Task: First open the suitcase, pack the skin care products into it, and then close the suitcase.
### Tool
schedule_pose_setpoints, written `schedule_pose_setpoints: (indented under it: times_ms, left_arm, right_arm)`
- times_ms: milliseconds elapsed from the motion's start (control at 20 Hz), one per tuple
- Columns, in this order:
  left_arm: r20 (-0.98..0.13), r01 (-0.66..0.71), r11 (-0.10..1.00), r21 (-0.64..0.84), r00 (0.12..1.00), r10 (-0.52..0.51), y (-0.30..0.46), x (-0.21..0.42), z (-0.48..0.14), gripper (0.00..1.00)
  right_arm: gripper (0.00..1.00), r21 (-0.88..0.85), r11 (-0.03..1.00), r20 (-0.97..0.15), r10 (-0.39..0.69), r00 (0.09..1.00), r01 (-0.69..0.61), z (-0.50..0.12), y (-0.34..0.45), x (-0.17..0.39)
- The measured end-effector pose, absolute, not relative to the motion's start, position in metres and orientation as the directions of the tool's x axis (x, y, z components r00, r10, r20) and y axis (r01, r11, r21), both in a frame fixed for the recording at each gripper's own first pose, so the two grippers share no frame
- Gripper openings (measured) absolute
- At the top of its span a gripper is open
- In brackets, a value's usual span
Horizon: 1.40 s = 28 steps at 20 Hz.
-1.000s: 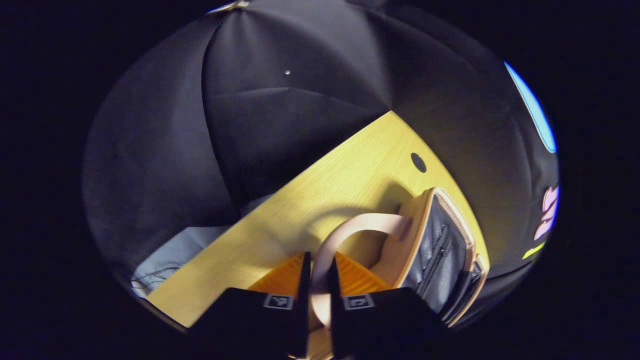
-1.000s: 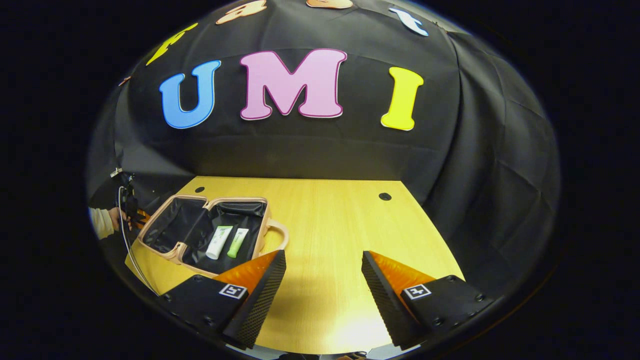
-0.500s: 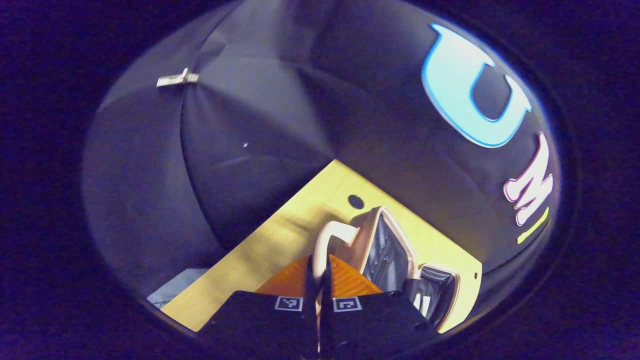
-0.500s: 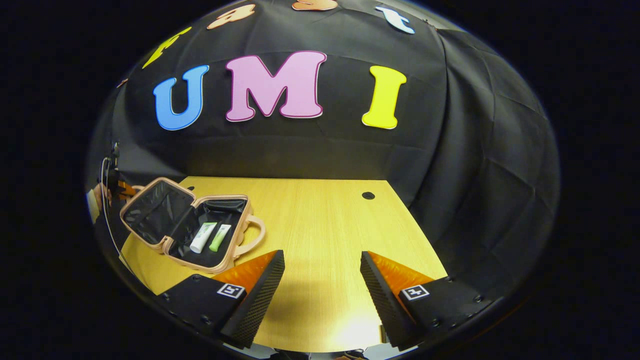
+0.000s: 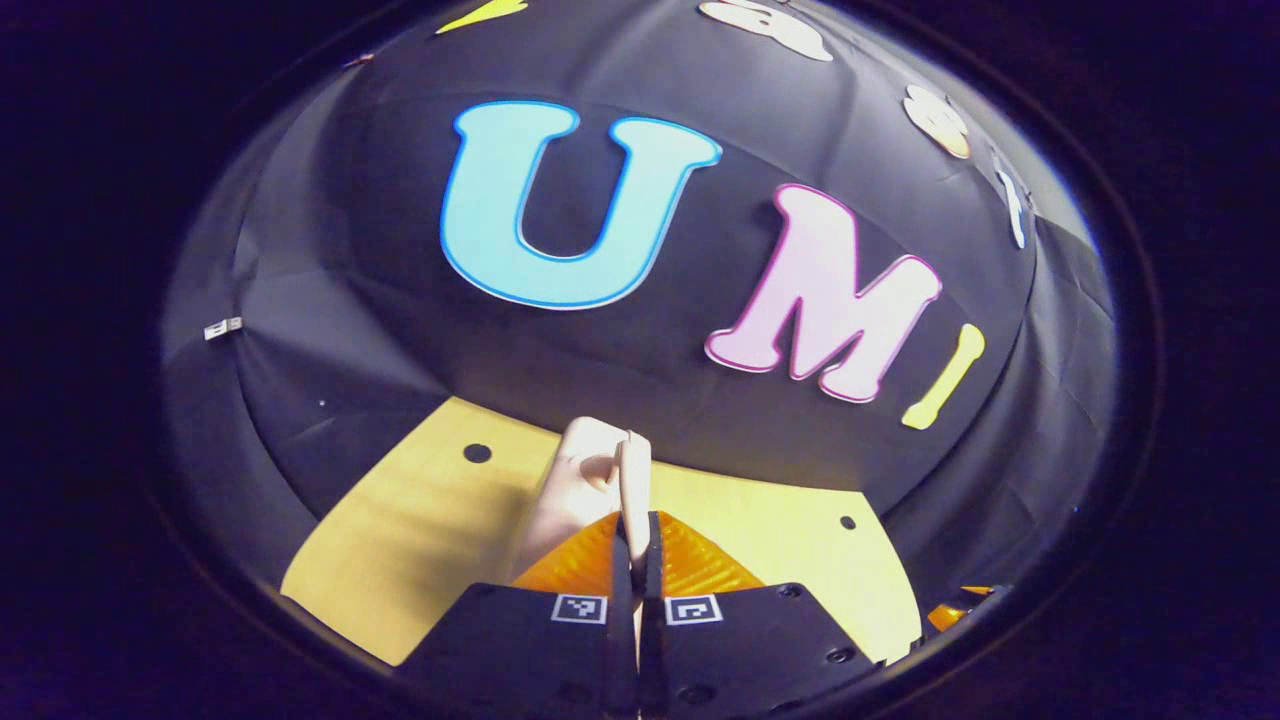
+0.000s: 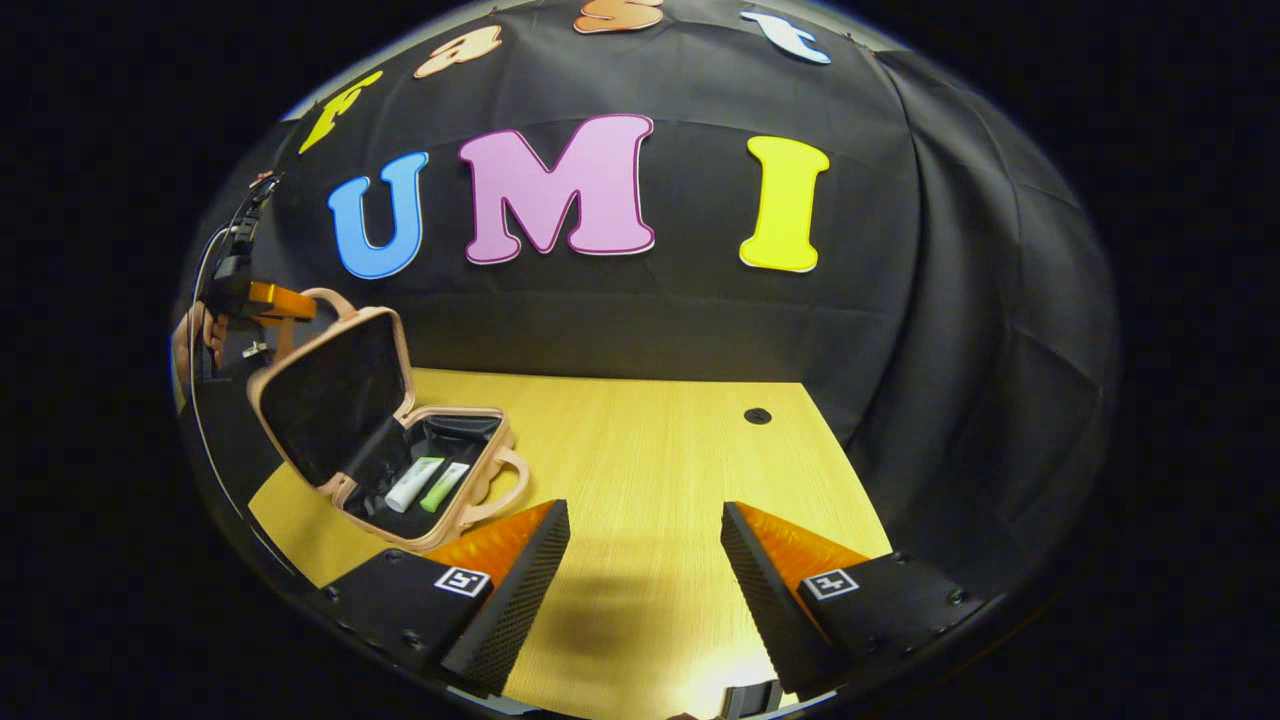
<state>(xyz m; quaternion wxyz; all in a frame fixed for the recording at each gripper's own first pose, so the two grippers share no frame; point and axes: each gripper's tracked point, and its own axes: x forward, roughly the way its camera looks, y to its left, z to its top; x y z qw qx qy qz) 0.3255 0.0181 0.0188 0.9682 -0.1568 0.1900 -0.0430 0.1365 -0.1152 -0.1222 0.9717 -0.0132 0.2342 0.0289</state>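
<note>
The pink suitcase [image 6: 380, 440] stands open at the table's left in the right gripper view. Its lid [image 6: 335, 395] is raised steeply over the base. A white tube [image 6: 413, 484] and a green tube [image 6: 445, 487] lie side by side in the dark-lined base. My left gripper [image 6: 298, 304], held by a hand [image 6: 192, 340], is shut on the lid's handle. In the left gripper view, the left gripper [image 5: 637, 560] pinches the thin pink handle [image 5: 633, 480], with the lid's outer shell [image 5: 565, 500] just beyond. My right gripper [image 6: 645, 540] hovers open over bare table, right of the suitcase.
The wooden table [image 6: 650, 450] has a round cable hole [image 6: 757, 415] near its far right corner and another [image 5: 477, 452] at the far left. Black cloth walls close in behind and on both sides. A cable [image 6: 205, 400] hangs from the left gripper.
The left gripper has swung the lid by its handle from lying flat on the table to steeply raised over the base. The right gripper stays open, barely shifted.
</note>
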Motion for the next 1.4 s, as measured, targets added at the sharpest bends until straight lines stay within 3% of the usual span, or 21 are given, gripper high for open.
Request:
schedule_pose_setpoints:
  times_ms: [150, 300, 500, 600, 700, 850, 950, 1100, 1400]
  left_arm:
    - [-0.38, 0.098, 0.91, -0.403, 0.886, -0.264, -0.079, 0.331, -0.031, 0.06]
    - [-0.488, 0.105, 0.881, -0.461, 0.799, -0.351, -0.144, 0.334, -0.121, 0.07]
    - [-0.599, 0.059, 0.922, -0.382, 0.744, -0.296, -0.165, 0.331, -0.17, 0.08]
    - [-0.597, 0.047, 0.928, -0.369, 0.753, -0.276, -0.166, 0.331, -0.16, 0.14]
    - [-0.565, 0.059, 0.915, -0.399, 0.77, -0.296, -0.173, 0.331, -0.15, 0.3]
    - [-0.496, 0.063, 0.922, -0.382, 0.828, -0.262, -0.172, 0.312, -0.118, 0.77]
    - [-0.412, 0.045, 0.941, -0.336, 0.891, -0.19, -0.155, 0.292, -0.081, 0.94]
    - [-0.264, 0.031, 0.962, -0.272, 0.959, -0.105, -0.137, 0.25, -0.017, 0.95]
    - [-0.128, -0.051, 0.998, -0.04, 0.991, 0.046, -0.104, 0.172, 0.038, 0.96]
  right_arm:
    - [0.97, -0.005, 0.996, -0.426, 0.078, 0.902, -0.089, -0.112, -0.119, 0.139]
    - [0.96, -0.014, 0.993, -0.411, 0.101, 0.906, -0.117, -0.107, -0.121, 0.139]
    - [0.96, -0.048, 0.988, -0.384, 0.118, 0.916, -0.148, -0.099, -0.126, 0.137]
    - [0.97, -0.049, 0.987, -0.385, 0.122, 0.915, -0.152, -0.099, -0.127, 0.134]
    - [0.97, -0.03, 0.988, -0.381, 0.127, 0.916, -0.15, -0.098, -0.127, 0.133]
    - [0.97, -0.003, 0.988, -0.368, 0.14, 0.919, -0.152, -0.093, -0.127, 0.129]
    - [0.97, 0.013, 0.987, -0.356, 0.155, 0.922, -0.162, -0.087, -0.127, 0.128]
    - [0.97, 0.041, 0.979, -0.33, 0.201, 0.923, -0.199, -0.074, -0.124, 0.126]
    - [0.96, 0.071, 0.967, -0.293, 0.254, 0.922, -0.244, -0.05, -0.118, 0.11]
